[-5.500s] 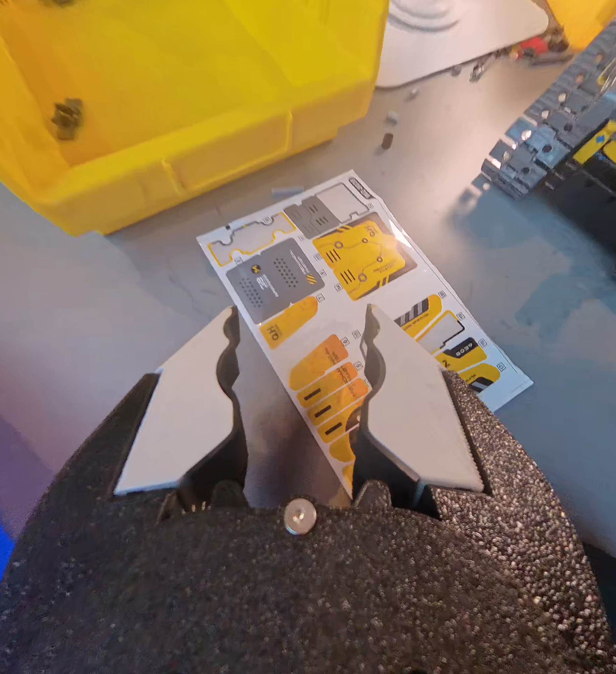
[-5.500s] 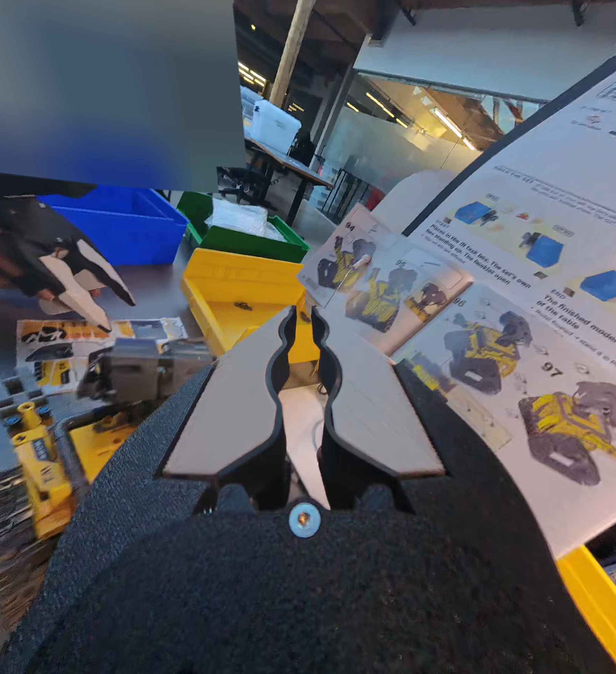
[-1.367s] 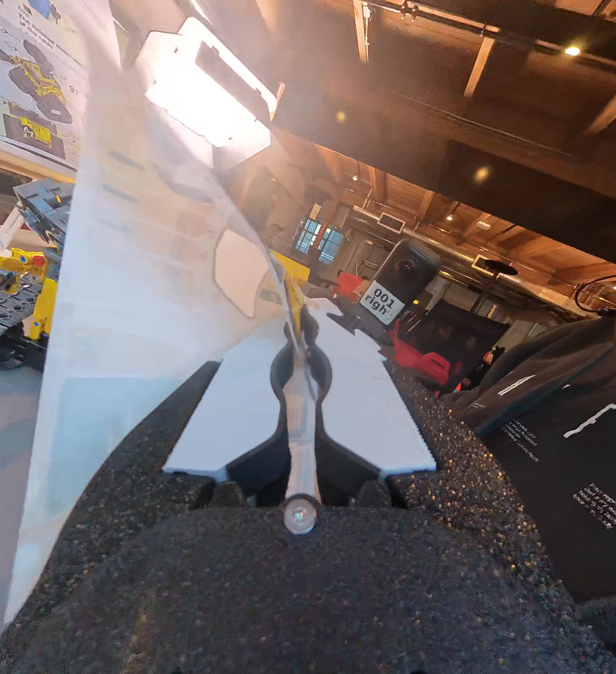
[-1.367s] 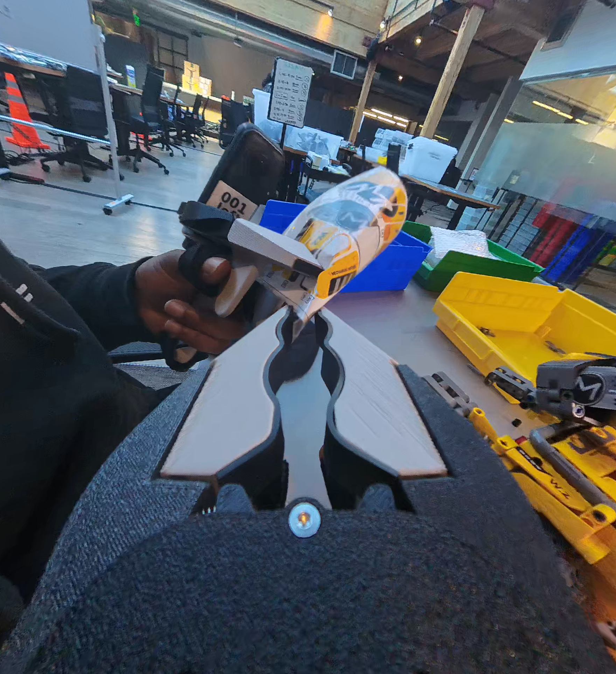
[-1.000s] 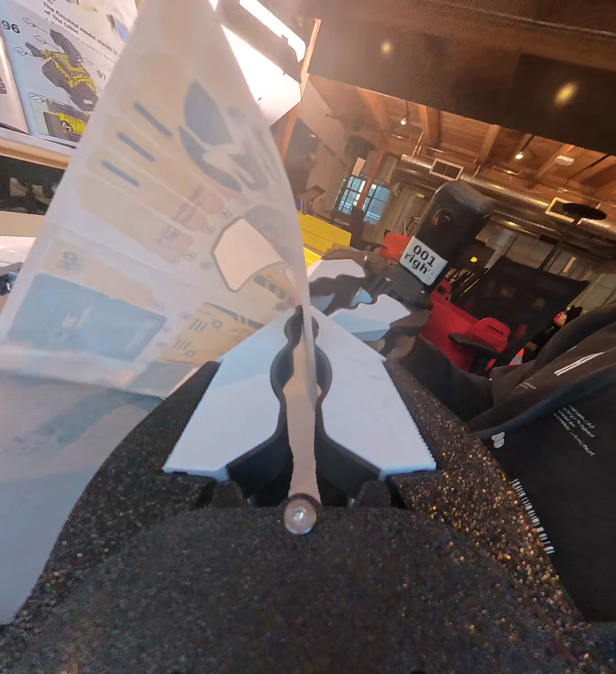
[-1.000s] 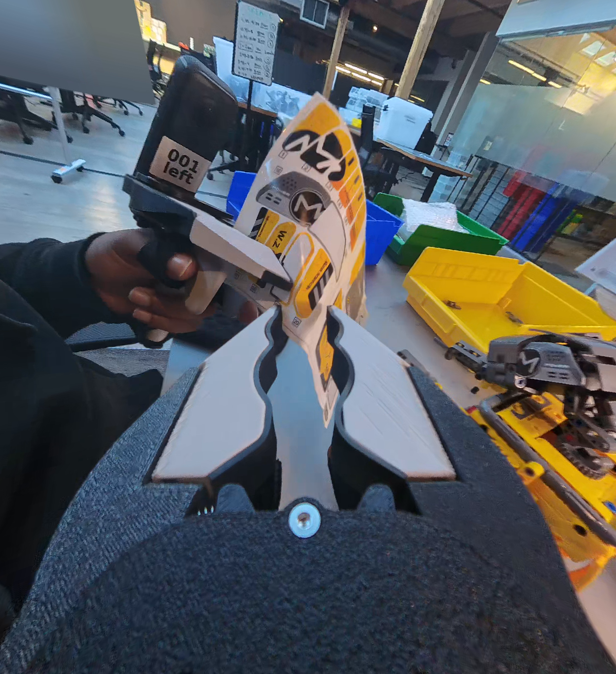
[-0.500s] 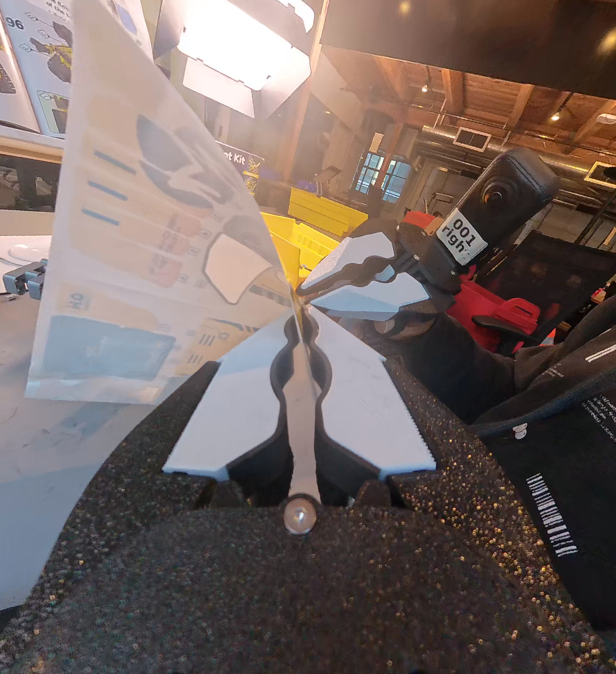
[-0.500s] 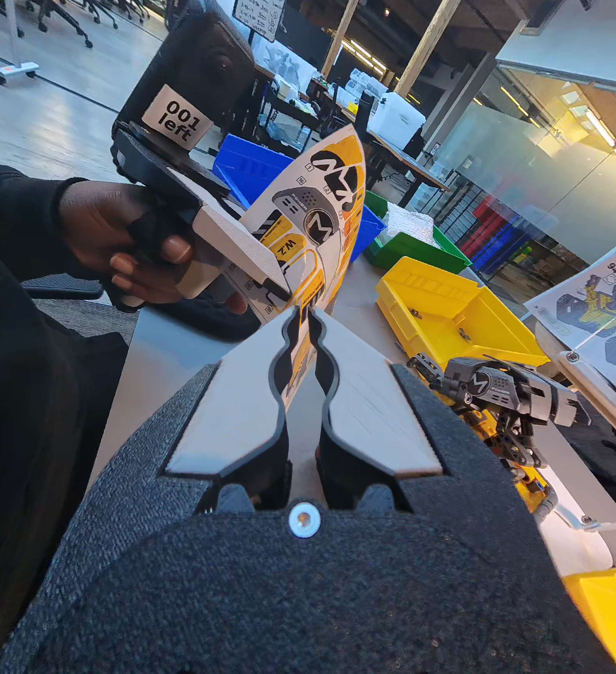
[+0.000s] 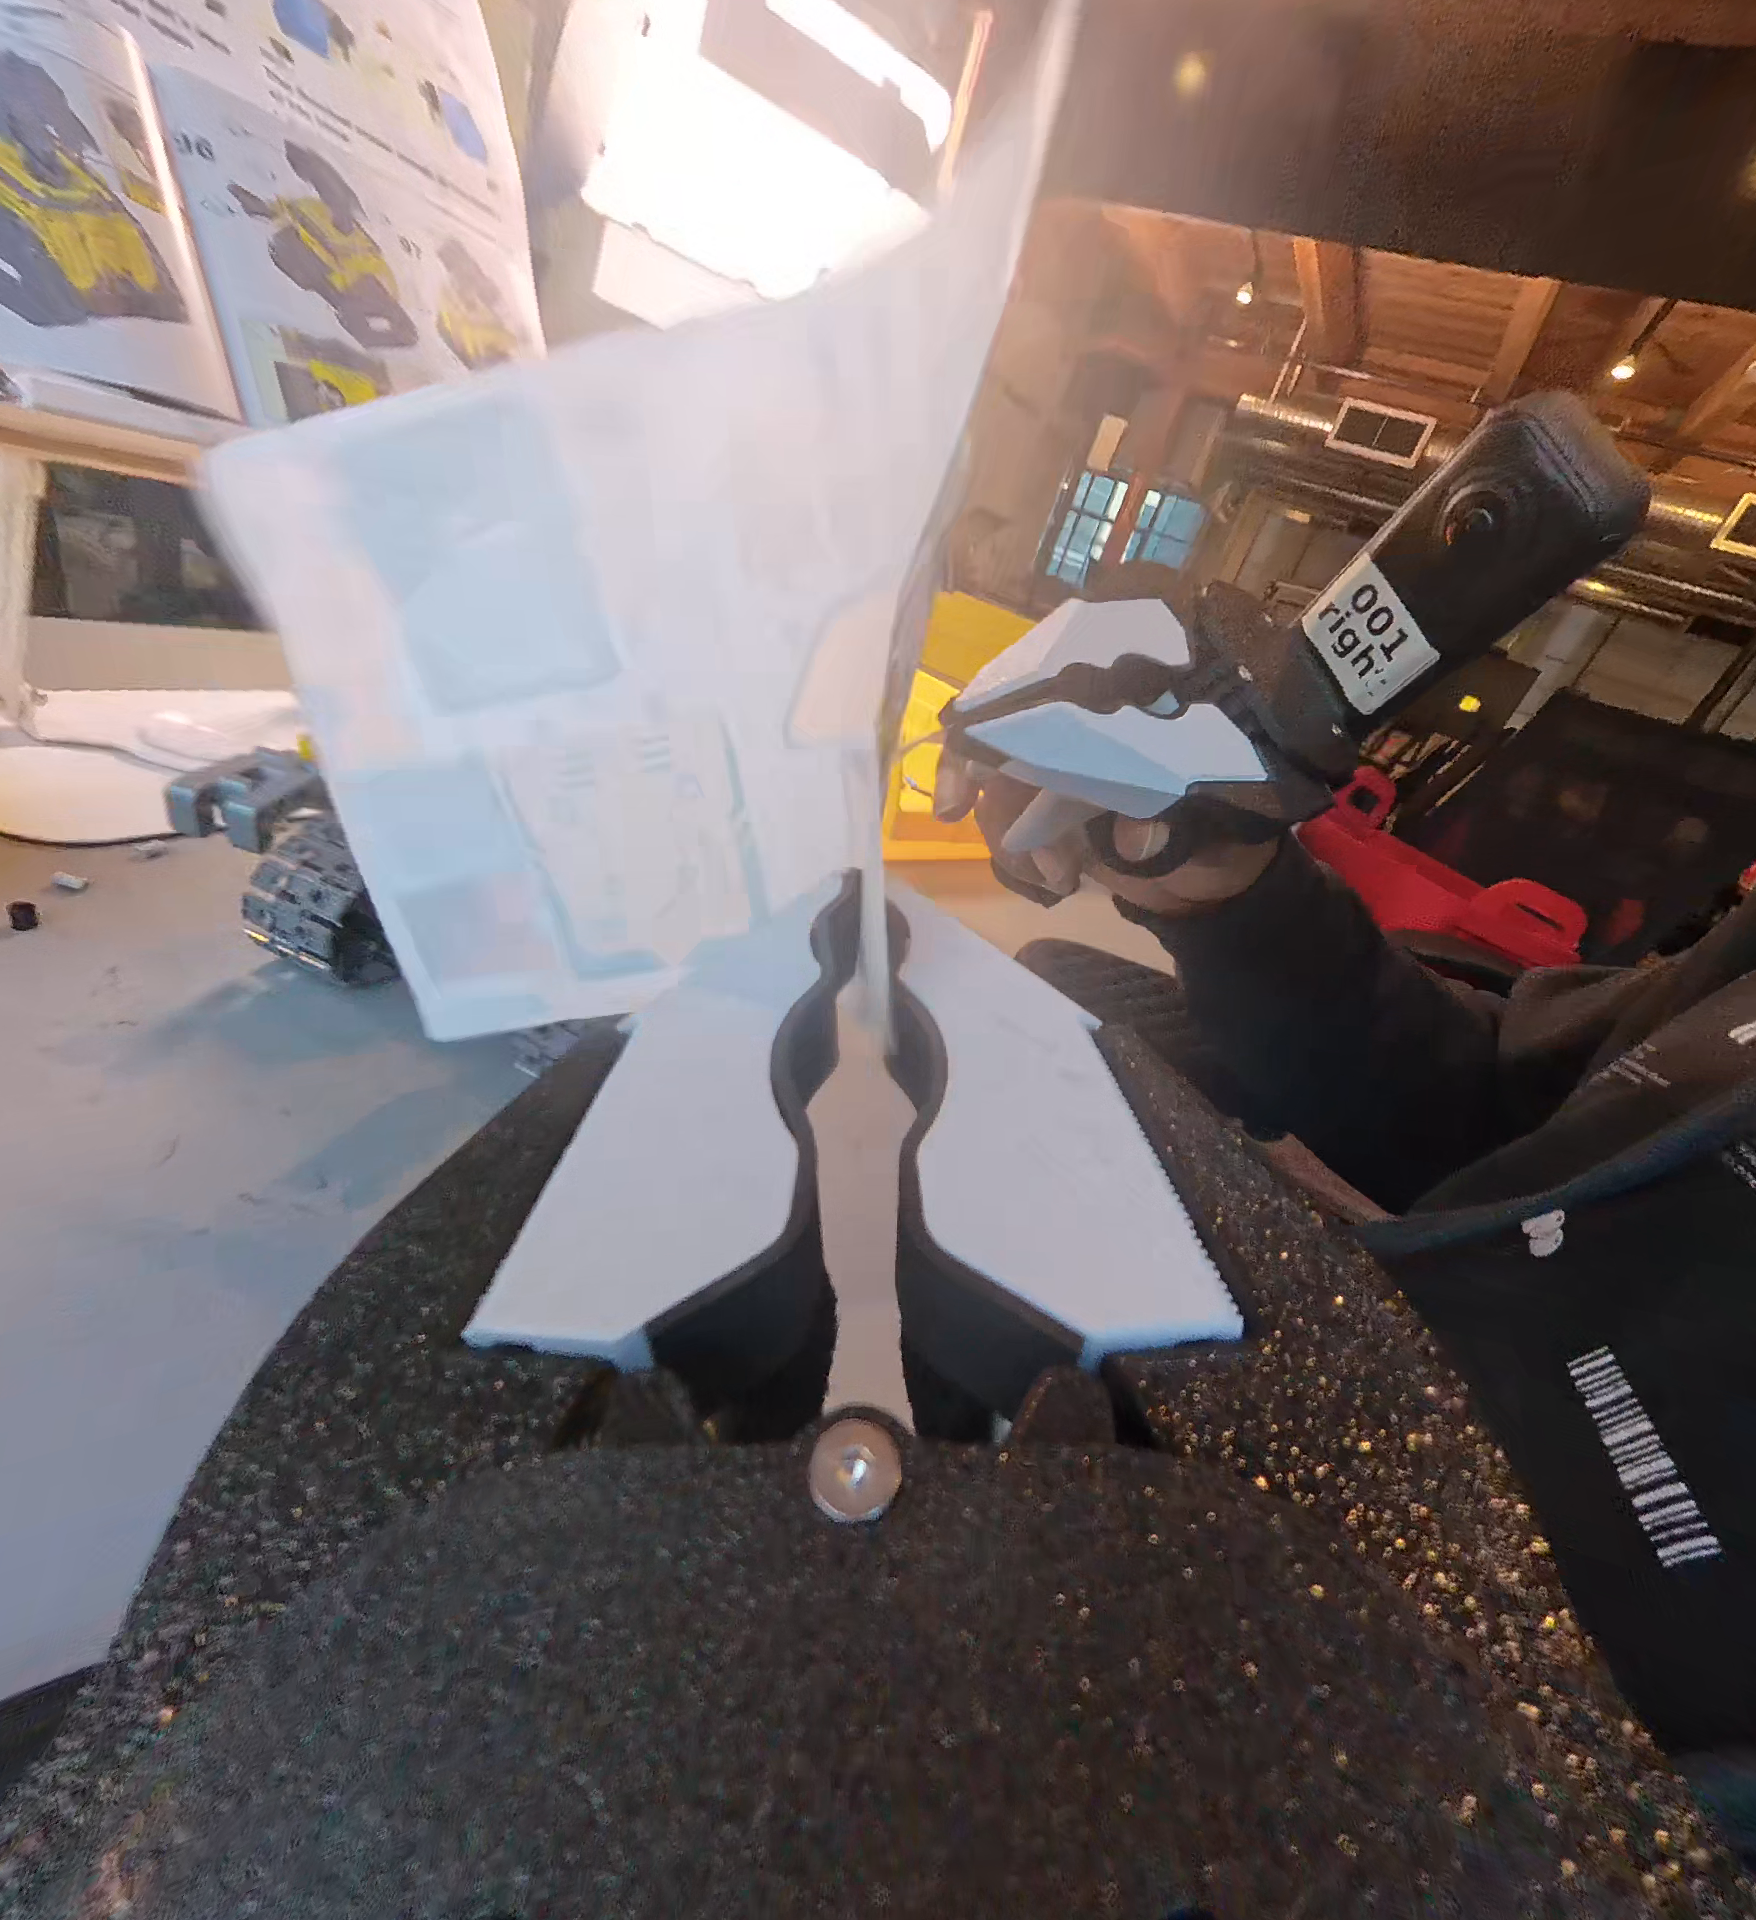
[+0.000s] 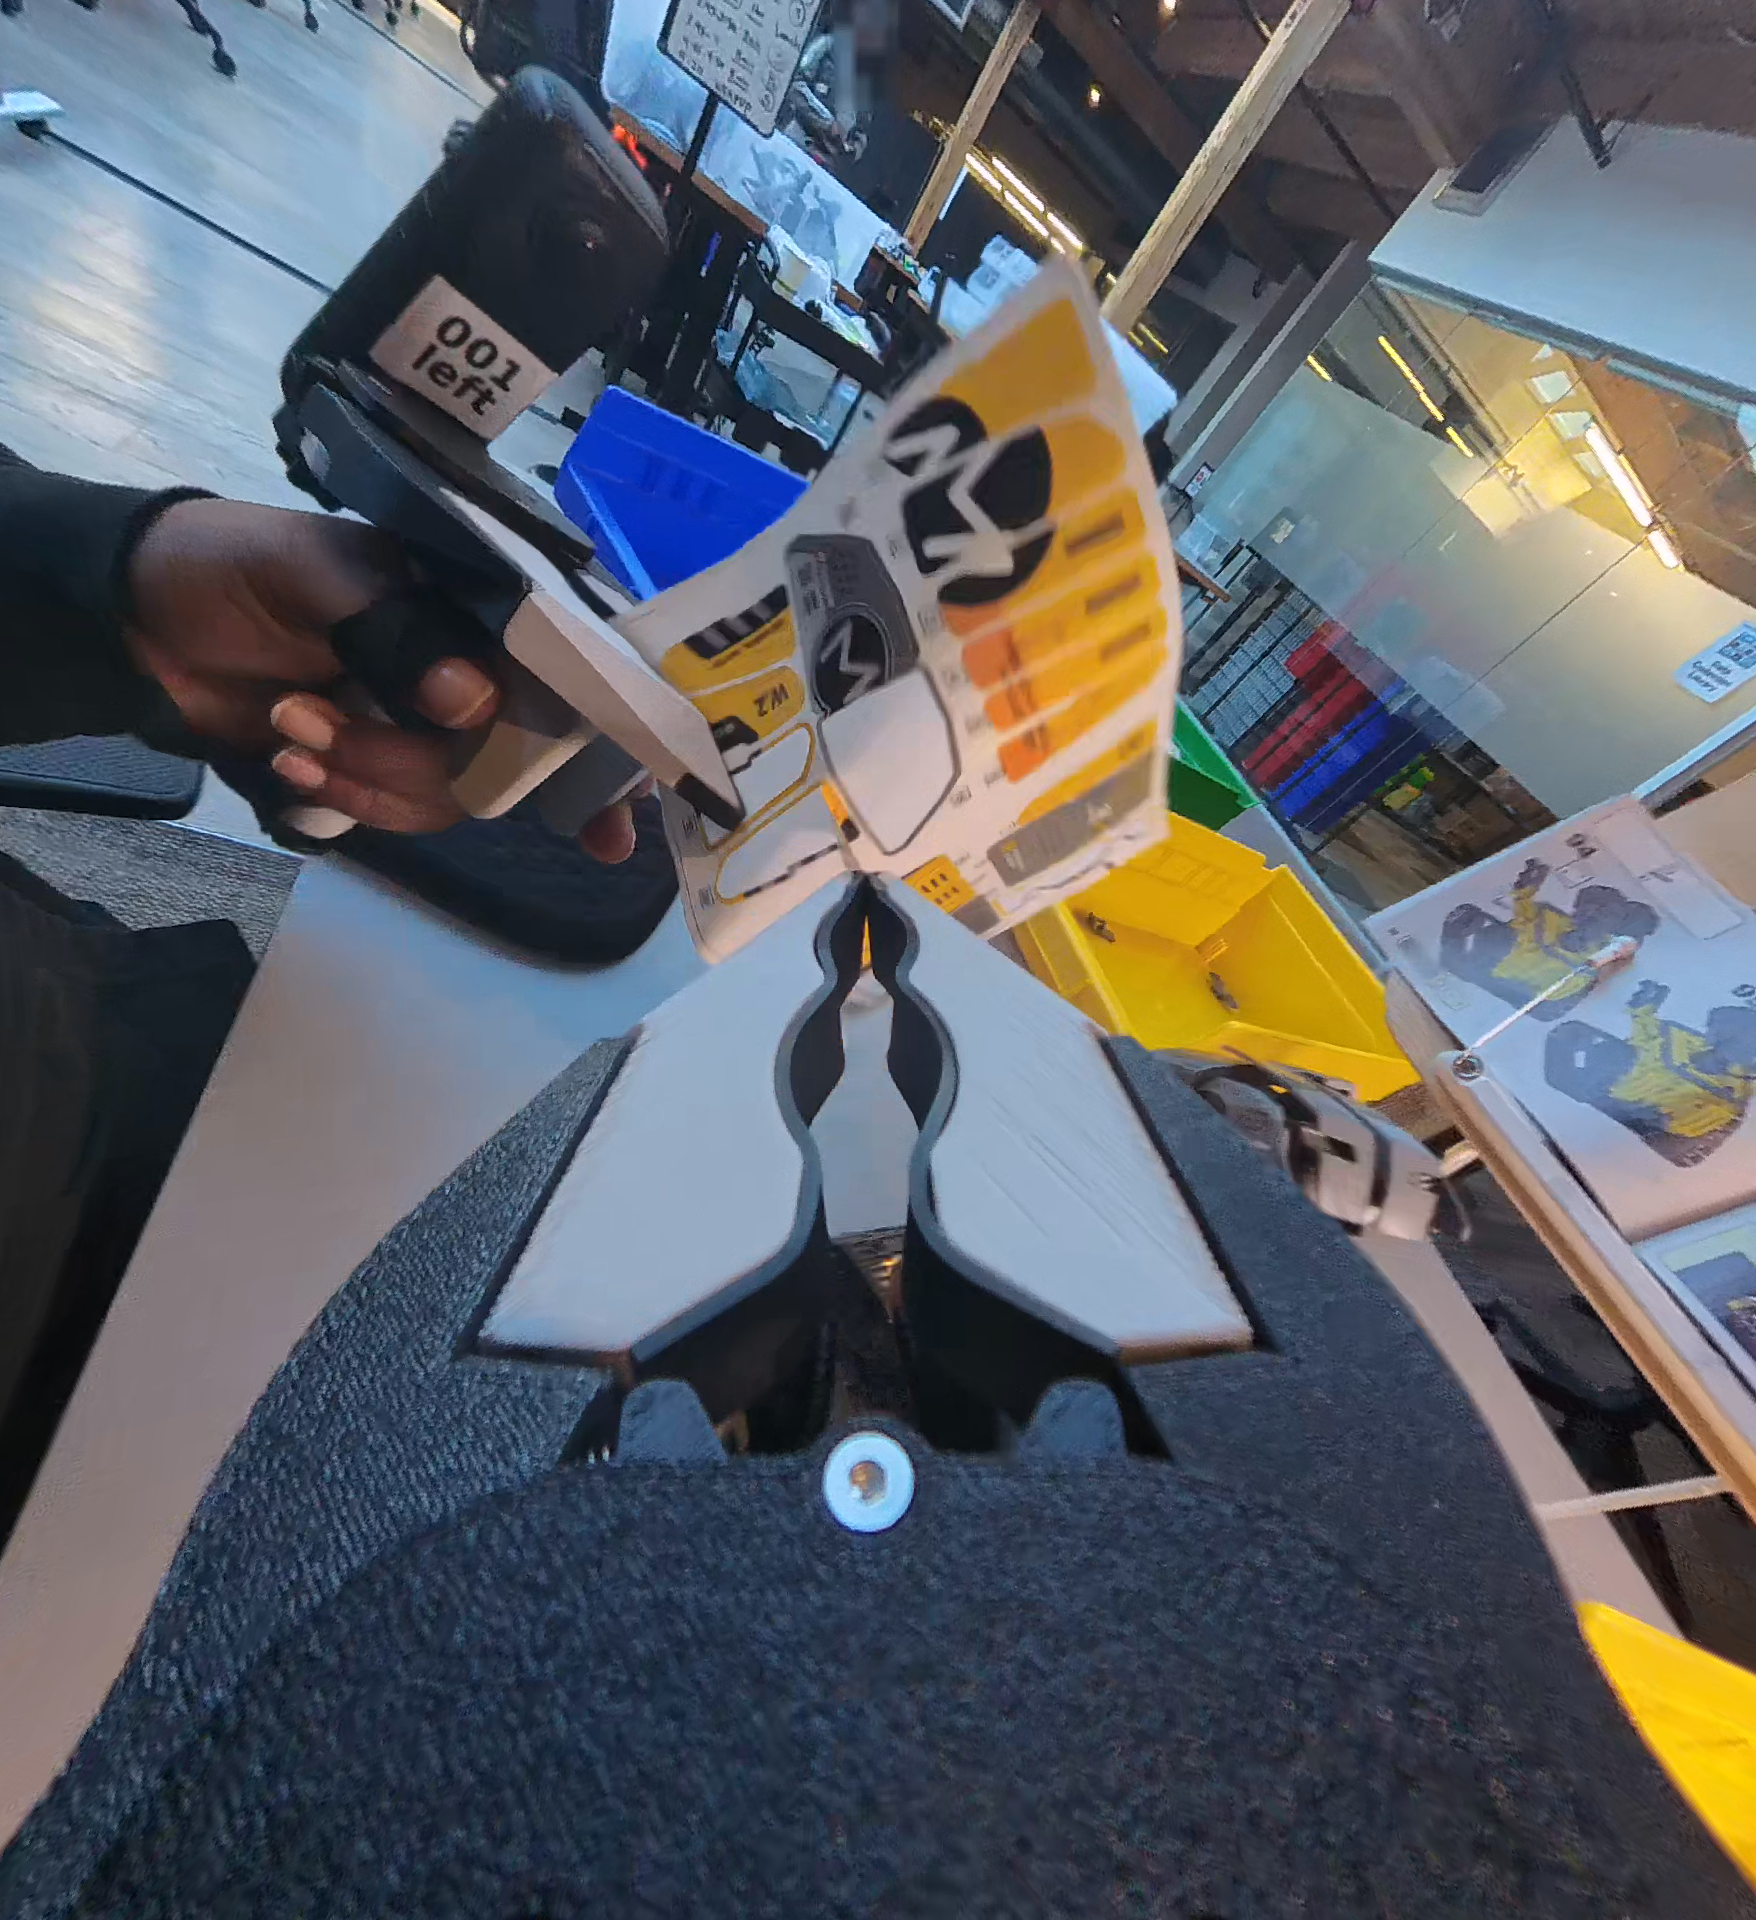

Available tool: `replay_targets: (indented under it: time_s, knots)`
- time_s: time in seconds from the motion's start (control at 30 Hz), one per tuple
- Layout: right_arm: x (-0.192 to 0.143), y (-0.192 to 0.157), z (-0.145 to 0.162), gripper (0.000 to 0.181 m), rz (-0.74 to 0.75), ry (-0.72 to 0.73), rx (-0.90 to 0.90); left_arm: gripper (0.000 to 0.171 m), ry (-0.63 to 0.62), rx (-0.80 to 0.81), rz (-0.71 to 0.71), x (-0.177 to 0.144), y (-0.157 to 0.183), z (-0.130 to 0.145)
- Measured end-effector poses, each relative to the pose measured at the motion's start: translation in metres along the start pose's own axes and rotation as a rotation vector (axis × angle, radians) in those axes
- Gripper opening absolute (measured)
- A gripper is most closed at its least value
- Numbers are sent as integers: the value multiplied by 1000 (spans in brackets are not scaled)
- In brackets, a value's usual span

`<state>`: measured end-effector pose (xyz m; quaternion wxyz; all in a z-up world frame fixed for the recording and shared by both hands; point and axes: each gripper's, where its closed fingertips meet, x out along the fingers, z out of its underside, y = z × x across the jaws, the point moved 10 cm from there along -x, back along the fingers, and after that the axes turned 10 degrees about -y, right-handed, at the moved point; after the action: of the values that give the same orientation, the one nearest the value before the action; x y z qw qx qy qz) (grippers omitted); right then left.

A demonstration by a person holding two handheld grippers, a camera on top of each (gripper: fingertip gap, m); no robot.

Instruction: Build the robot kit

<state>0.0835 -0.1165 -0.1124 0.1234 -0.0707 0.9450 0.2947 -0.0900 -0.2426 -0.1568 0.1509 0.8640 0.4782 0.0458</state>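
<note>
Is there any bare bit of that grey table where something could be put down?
Bare tabletop spreads left of the left gripper, before the tracked toy model. Another bare strip lies left of the right gripper. Toward the yellow bin and instruction booklet it is crowded.

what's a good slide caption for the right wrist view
Left gripper holds a sticker sheet upright above the table, while the right gripper pinches its lower edge.

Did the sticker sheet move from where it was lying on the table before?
Yes. The sticker sheet went up off the grey table; now the left tool pinches it in the air, above the yellow bin.
</note>
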Motion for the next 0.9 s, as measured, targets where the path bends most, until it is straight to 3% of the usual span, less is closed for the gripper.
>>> replay_targets:
  time_s: [0.1,0.27,0.4,0.5,0.6,0.7,0.9]
  knots:
    - [-7,15,-4,0,31,10,-21,0,99,-59,-11,-13,-22,-14]
    - [-14,36,-2,0,76,19,-11,0,401,-299,-1,-37,-82,-35]
    - [-14,40,7,0,71,26,27,0,675,-719,-87,-46,-138,-10]
    - [-12,38,17,0,62,17,42,1,742,-869,-244,-43,-151,17]
    - [-9,38,25,0,43,6,62,53,704,-914,-244,-34,-146,22]
    - [-9,40,29,0,35,3,70,99,542,-925,-194,-18,-130,21]
    - [-11,44,35,0,51,14,95,101,178,-919,12,17,-74,30]
